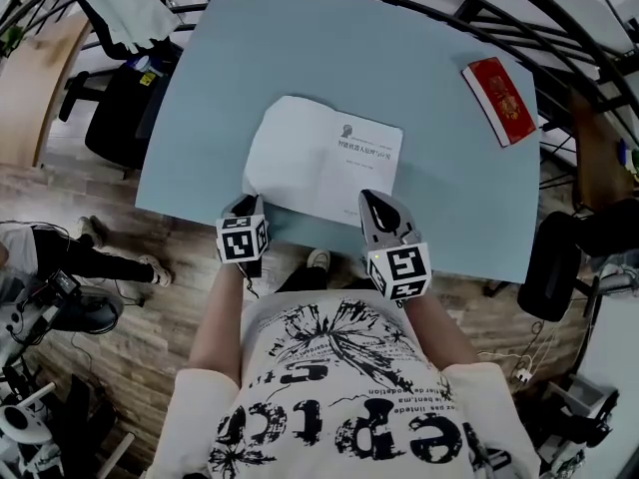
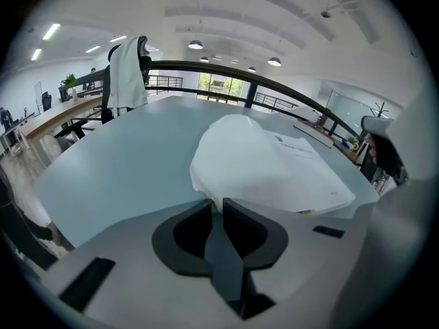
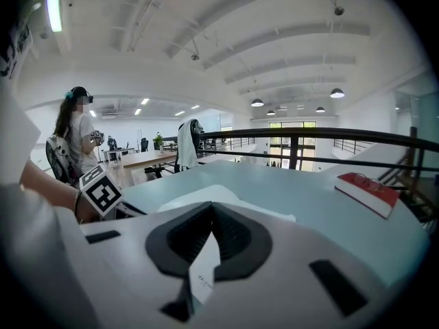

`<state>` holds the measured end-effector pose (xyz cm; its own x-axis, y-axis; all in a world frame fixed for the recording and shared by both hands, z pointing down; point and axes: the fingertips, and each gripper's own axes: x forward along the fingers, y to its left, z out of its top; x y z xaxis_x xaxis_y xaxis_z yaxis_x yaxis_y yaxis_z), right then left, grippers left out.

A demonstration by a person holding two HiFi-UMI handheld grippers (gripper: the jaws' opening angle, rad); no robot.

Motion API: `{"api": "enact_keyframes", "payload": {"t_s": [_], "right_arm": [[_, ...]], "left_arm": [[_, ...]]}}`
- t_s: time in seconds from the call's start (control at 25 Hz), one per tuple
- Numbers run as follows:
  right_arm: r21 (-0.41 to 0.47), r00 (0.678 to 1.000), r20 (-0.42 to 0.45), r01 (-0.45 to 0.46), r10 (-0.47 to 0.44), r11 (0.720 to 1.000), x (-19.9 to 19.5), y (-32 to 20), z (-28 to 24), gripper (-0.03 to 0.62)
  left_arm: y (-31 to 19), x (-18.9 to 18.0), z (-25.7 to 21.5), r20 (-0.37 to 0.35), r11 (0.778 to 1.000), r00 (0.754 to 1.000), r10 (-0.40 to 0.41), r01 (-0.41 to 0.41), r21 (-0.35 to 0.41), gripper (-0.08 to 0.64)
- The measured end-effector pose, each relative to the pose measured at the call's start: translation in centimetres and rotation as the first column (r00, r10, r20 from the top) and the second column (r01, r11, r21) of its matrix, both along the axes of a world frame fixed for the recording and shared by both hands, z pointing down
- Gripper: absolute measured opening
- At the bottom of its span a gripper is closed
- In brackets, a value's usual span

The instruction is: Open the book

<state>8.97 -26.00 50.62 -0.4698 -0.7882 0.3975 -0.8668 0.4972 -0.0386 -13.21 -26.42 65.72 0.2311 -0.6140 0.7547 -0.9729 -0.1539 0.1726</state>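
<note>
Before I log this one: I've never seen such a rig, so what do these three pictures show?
No robot: a person holds a two-jaw claw in each hand. One picture comes from a camera on the person's head, looking down; the other two from cameras riding on each claw, looking along its jaws. On the light blue table lie a white book, near the person, and a red book far right. The right claw is clamped on a sheet at the white book's near edge. The left claw stands slightly open at that edge, gripping nothing.
</note>
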Motion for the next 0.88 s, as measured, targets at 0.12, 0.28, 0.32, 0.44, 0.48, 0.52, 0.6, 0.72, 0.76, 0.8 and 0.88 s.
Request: {"api": "enact_keyframes", "payload": {"t_s": [0.12,0.28,0.32,0.44,0.48,0.52,0.6,0.72,0.76,0.8,0.88], "right_arm": [[0.006,1.000,0.004,-0.006,0.006,1.000,0.2,0.0,-0.2,0.012],[0.023,1.000,0.013,-0.014,0.014,1.000,0.4,0.0,-0.9,0.012],[0.026,1.000,0.015,-0.018,0.017,1.000,0.4,0.0,-1.1,0.012],[0.042,0.999,0.022,-0.028,0.027,0.999,0.5,0.1,-1.8,0.012],[0.050,0.999,0.024,-0.031,0.030,0.998,0.5,0.2,-2.0,0.012],[0.057,0.999,0.026,-0.034,0.032,0.998,0.5,0.2,-2.3,0.012],[0.072,0.999,0.028,-0.039,0.037,0.997,0.6,0.2,-2.9,0.012],[0.098,0.998,0.031,-0.053,0.050,0.994,1.0,0.3,-3.9,0.012],[0.107,0.998,0.032,-0.059,0.056,0.993,1.2,0.4,-4.2,0.012],[0.115,0.998,0.033,-0.066,0.062,0.991,1.4,0.5,-4.5,0.012],[0.134,0.996,0.037,-0.081,0.077,0.988,1.9,0.7,-5.2,0.012]], "left_arm": [[0.4,0.2,-0.2,-0.004,1.000,1.000,0.000,0.000,0.000,0.099],[0.6,-0.4,-1.5,0.020,0.999,1.000,-0.023,0.022,0.044,0.156],[0.5,-0.5,-2.1,0.031,0.998,0.999,-0.025,0.023,0.063,0.158],[-0.2,-0.2,-4.5,0.034,0.991,0.999,-0.009,0.004,0.131,0.163],[-0.5,0.0,-5.4,0.033,0.988,0.999,-0.004,-0.001,0.154,0.163],[-0.7,0.1,-6.4,0.035,0.984,0.999,-0.004,-0.003,0.177,0.163],[-1.3,0.2,-8.4,0.044,0.973,0.999,-0.010,0.000,0.231,0.170],[-2.2,1.2,-11.8,0.046,0.946,0.999,0.014,-0.028,0.322,0.170],[-2.4,1.8,-12.9,0.042,0.936,0.999,0.032,-0.044,0.350,0.170],[-2.6,2.5,-14.0,0.034,0.925,0.998,0.052,-0.062,0.375,0.169],[-2.8,4.3,-16.1,0.016,0.903,0.994,0.107,-0.104,0.418,0.169]]}}
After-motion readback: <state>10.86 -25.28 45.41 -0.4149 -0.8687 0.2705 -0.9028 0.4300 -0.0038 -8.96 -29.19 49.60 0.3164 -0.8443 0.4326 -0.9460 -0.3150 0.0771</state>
